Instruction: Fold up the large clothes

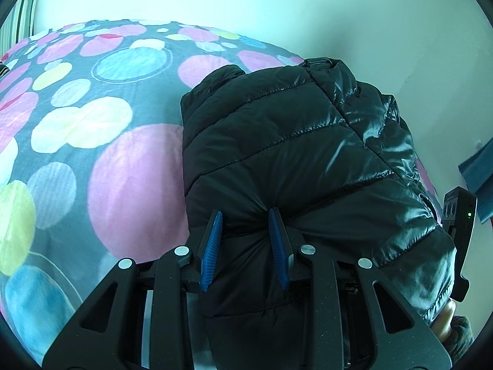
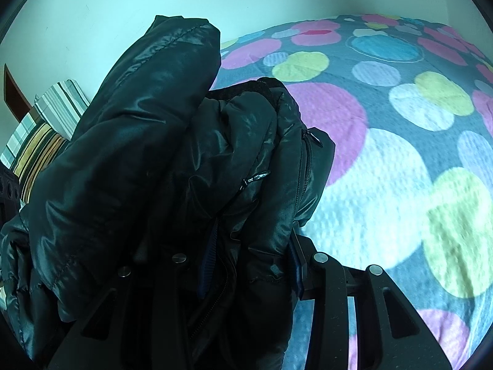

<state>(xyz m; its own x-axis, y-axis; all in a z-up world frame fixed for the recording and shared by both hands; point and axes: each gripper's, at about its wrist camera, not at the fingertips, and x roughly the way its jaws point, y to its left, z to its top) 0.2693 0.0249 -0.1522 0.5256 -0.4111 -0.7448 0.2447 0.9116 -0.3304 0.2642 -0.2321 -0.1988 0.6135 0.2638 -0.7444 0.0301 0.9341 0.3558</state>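
Observation:
A shiny black quilted puffer jacket (image 1: 292,154) is bunched and held up over the bed. My left gripper (image 1: 245,215) is shut on a thick fold of it, the fabric puckering between its blue pads (image 1: 212,246). In the right wrist view the same jacket (image 2: 148,154) drapes over the tool, with a zip and a sleeve showing. My right gripper (image 2: 252,234) is shut on a wad of the jacket; only slivers of its blue pads (image 2: 211,246) show. The right gripper's body (image 1: 459,234) appears at the right edge of the left wrist view.
A bedspread (image 1: 92,138) with pink, yellow, blue and white circles on grey covers the bed, also seen as the bedspread (image 2: 385,160) to the right. Striped pillows (image 2: 43,129) lie by the pale wall (image 1: 246,6). A blue edge (image 1: 480,169) sits far right.

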